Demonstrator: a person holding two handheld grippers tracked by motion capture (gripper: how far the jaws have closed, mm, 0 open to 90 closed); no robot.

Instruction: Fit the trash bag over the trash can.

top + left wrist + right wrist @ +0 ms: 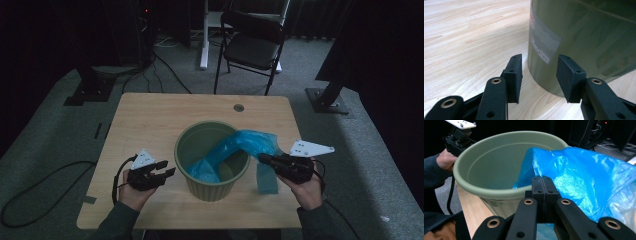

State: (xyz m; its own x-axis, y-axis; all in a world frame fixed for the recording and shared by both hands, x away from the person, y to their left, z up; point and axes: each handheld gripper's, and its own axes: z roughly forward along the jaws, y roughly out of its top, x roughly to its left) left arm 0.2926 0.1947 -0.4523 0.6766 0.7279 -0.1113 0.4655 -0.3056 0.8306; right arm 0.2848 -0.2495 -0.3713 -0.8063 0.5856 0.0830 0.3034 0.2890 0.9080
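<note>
Plastic of the blue bag (235, 152) is draping over the green bin's (212, 162) rim at three o'clock, half inside. I am pinching it with my right gripper (264, 158), jaws together on the film. It looks light, limp, slippery; I'd grip gathered edge folds. My left gripper (167, 173) is waiting at nine o'clock, jaws apart.

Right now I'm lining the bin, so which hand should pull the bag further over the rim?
Right. The right gripper is already shut on the blue bag beside the bin; the left gripper stands open, beside the bin's outer wall.
</note>
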